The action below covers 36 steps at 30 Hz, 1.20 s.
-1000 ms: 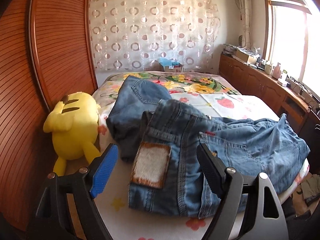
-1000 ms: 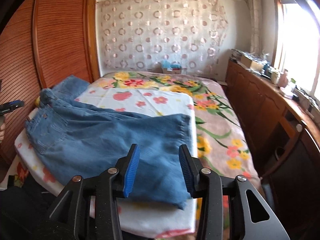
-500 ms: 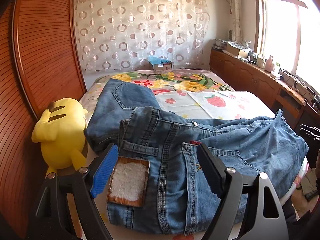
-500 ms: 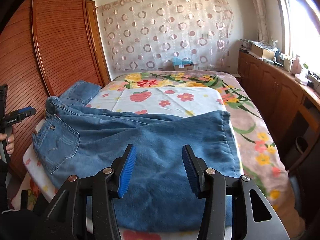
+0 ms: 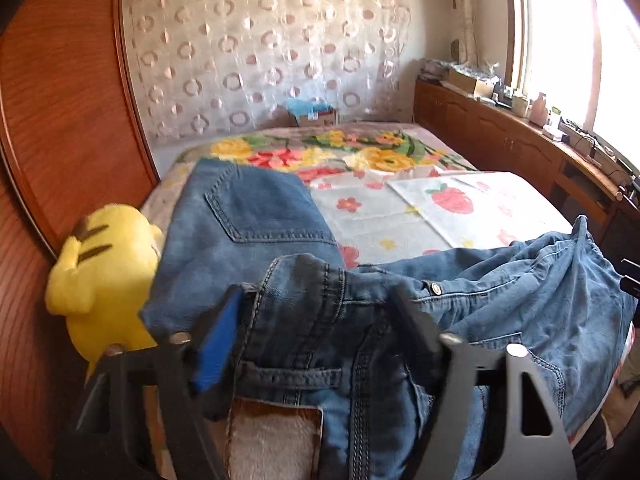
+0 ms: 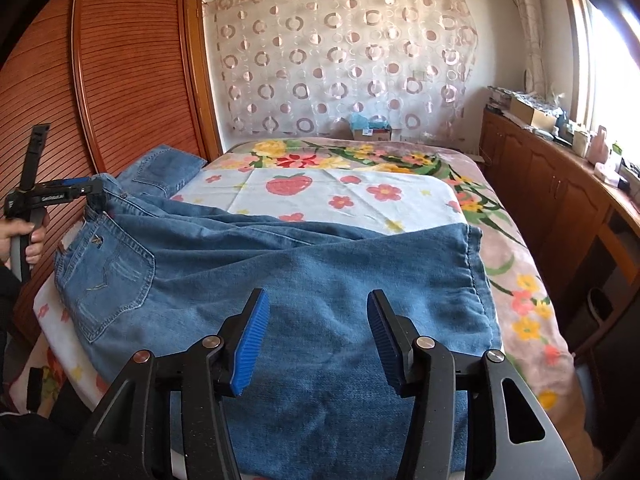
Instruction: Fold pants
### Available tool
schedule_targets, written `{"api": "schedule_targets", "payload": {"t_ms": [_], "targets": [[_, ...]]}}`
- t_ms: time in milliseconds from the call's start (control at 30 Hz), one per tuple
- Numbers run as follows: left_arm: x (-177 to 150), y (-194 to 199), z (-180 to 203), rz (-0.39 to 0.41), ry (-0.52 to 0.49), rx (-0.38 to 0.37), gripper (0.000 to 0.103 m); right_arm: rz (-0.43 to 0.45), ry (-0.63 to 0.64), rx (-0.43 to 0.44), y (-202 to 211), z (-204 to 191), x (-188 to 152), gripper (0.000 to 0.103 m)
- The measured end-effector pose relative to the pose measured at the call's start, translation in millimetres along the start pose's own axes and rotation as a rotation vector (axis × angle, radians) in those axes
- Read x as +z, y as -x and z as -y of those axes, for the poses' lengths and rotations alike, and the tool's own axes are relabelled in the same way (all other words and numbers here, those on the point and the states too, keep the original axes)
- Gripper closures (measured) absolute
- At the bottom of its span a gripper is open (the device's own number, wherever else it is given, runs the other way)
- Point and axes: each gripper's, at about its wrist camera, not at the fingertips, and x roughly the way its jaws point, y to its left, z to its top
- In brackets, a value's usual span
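Jeans (image 6: 280, 276) across near end of bed (image 6: 516, 248); waistband now between left gripper (image 5: 316, 344) fingers

Against a second ago: I see my left gripper moved forward over the raised waistband, leather patch (image 5: 276, 440) now at frame bottom; its jaws are closing, denim between them, pads not visibly pressing. My right gripper (image 6: 316, 340) sits lower and nearer the leg hems, jaws apart and opening, nothing clamped, fabric beneath. Right view: hand (image 6: 24, 240) at left grips the left tool's handle, fingers level at the waistband. Yellow plush toy (image 5: 104, 280) beside a second pair of jeans (image 5: 244, 220)
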Motion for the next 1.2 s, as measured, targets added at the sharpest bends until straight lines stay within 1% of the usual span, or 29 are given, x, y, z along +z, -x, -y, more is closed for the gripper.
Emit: {"api": "schedule_targets", "payload": {"t_ms": [33, 67, 100, 167, 233, 300, 333, 367, 400, 467, 533, 600, 667, 767, 800, 833, 867, 900, 933, 1100, 1200], "targets": [[-0.7, -1.9, -0.7, -0.005, 0.005, -0.007, 0.051, 0.0, -0.002, -0.003, 0.1, 1.1, -0.2, 0.05], [-1.5, -3.1, -0.3, -0.009, 0.006, -0.011, 0.057, -0.003, -0.006, -0.006, 0.0, 2.0, -1.2, 0.05], [-3.0, -5.0, -0.9, -0.018, 0.006, -0.008, 0.069, -0.005, -0.01, -0.007, -0.3, 3.1, -2.4, 0.05], [-4.6, -5.2, 0.6, -0.019, -0.001, -0.008, 0.074, -0.009, -0.008, -0.006, -0.1, 2.4, -4.9, 0.05], [-5.4, -5.0, 3.5, -0.024, -0.022, -0.005, 0.085, -0.005, -0.001, -0.009, 1.6, 2.9, -7.7, 0.05], [-4.7, 2.8, 6.9, 0.003, -0.034, 0.02, 0.088, -0.011, -0.013, -0.008, 1.7, 5.9, -10.2, 0.05], [-2.2, 7.1, 5.7, 0.023, -0.024, 0.028, 0.089, -0.012, -0.02, -0.007, 1.3, 7.3, -11.3, 0.05], [1.5, 11.0, 1.9, 0.045, -0.003, 0.038, 0.089, -0.014, -0.025, -0.009, 1.9, 8.0, -11.5, 0.05], [5.7, 16.5, -3.3, 0.069, 0.034, 0.068, 0.089, -0.014, -0.031, -0.01, 2.4, 9.1, -12.1, 0.05], [10.7, 16.2, -9.2, 0.07, 0.05, 0.103, 0.089, -0.016, -0.039, -0.012, 4.8, 11.2, -12.0, 0.05], [11.9, 9.5, -14.5, 0.042, 0.074, 0.09, 0.088, -0.016, -0.05, -0.016, 7.3, 14.3, -12.4, 0.05], [10.3, 5.3, -15.1, 0.018, 0.084, 0.081, 0.086, -0.017, -0.059, -0.021, 10.6, 16.9, -13.4, 0.05], [8.3, 6.8, -11.5, 0.016, 0.078, 0.086, 0.08, -0.019, -0.071, -0.028, 13.8, 19.8, -13.6, 0.05], [6.2, 17.1, -5.2, 0.037, 0.067, 0.097, 0.067, -0.02, -0.082, -0.044, 20.9, 24.6, -14.6, 0.05], [5.9, 22.3, -2.1, 0.05, 0.06, 0.108, 0.053, -0.02, -0.09, -0.052, 23.9, 26.0, -15.1, 0.05], [6.2, 26.5, -1.0, 0.064, 0.056, 0.104, 0.047, -0.02, -0.1, -0.059, 27.0, 27.4, -15.7, 0.05], [6.1, 31.6, 1.5, 0.076, 0.055, 0.089, 0.043, -0.022, -0.109, -0.063, 30.2, 30.5, -16.5, 0.05], [5.8, 37.0, 5.5, 0.079, 0.059, 0.068, 0.028, -0.023, -0.115, -0.068, 33.5, 31.8, -18.7, 0.05], [4.9, 41.4, 9.2, 0.087, 0.061, 0.052, 0.019, -0.026, -0.121, -0.074, 37.2, 32.9, -20.9, 0.05], [-3.6, 52.2, 40.0, 0.104, 0.02, 0.007, 0.019, -0.056, -0.151, -0.108, 51.6, 37.1, -31.1, 0.05], [-13.1, 54.1, 63.6, 0.107, 0.007, -0.038, 0.019, -0.069, -0.174, -0.115, 60.5, 41.4, -34.9, 0.05]]}}
